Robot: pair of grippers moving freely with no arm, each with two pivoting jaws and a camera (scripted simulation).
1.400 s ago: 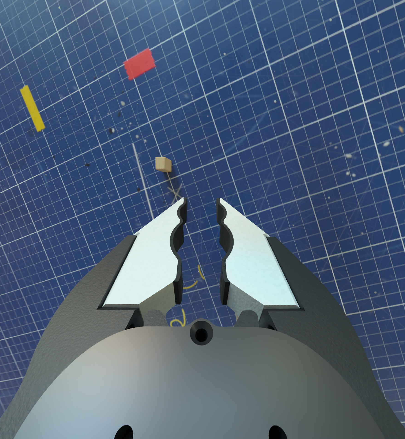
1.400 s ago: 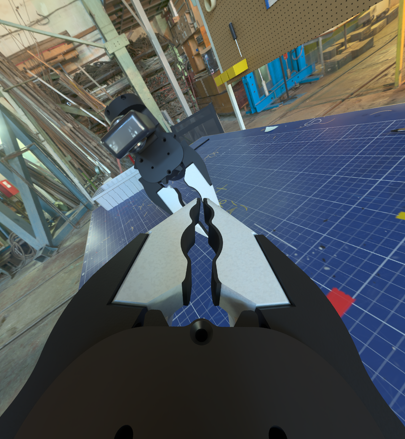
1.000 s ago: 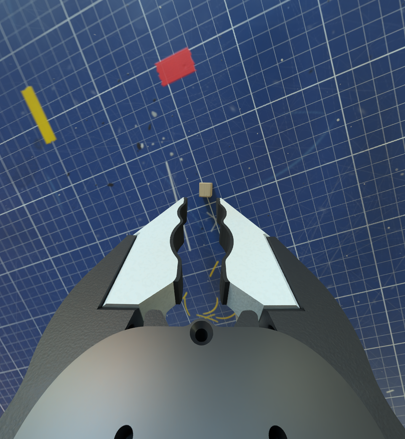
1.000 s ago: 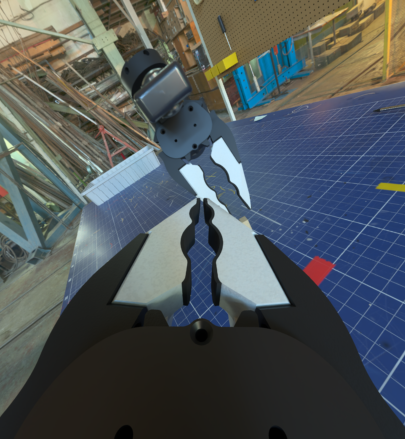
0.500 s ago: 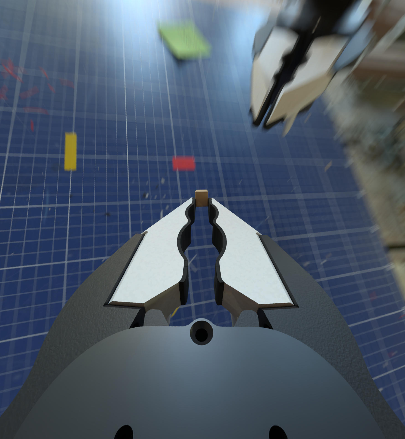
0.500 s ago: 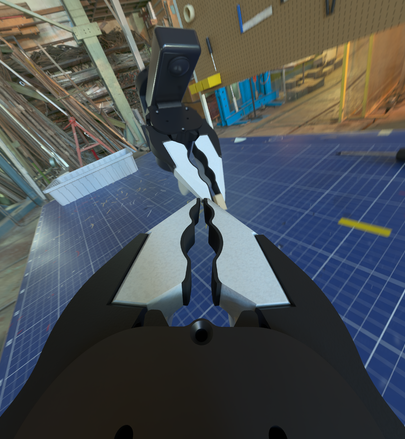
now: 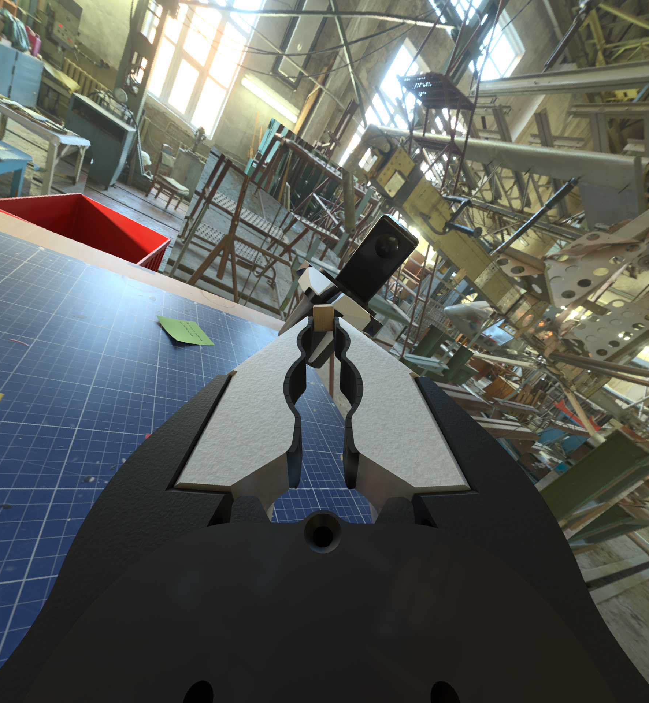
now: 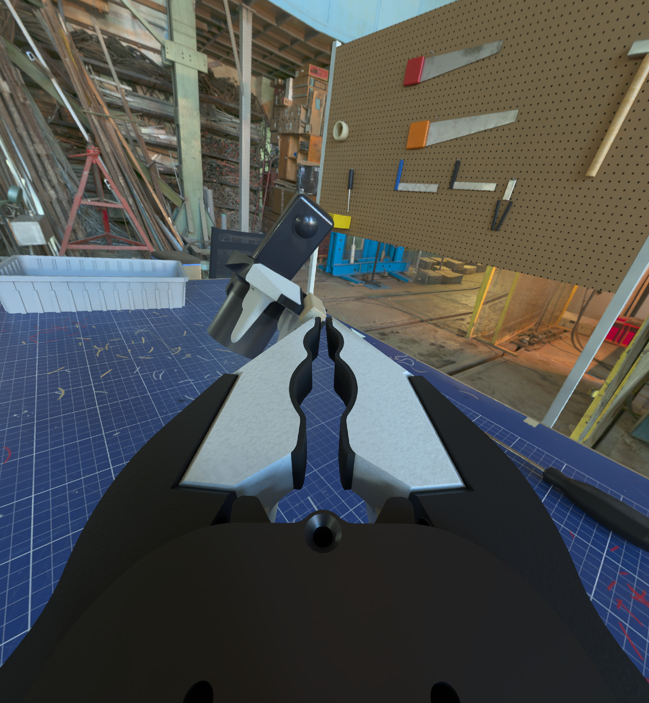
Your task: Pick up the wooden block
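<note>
My right gripper [image 8: 322,323] points across the blue cutting mat [image 8: 87,418], fingers nearly together with only a thin gap, nothing between them. Just beyond my fingertips, above the mat, the left gripper [image 8: 300,300] pinches the wooden block [image 8: 314,305]. Beyond it, at the mat's far edge, sits a white tray [image 8: 83,285]. A black screwdriver [image 8: 600,506] lies on the mat near its right edge. A pegboard [image 8: 543,171] with saws and a hammer hangs beyond the mat's right edge.
</note>
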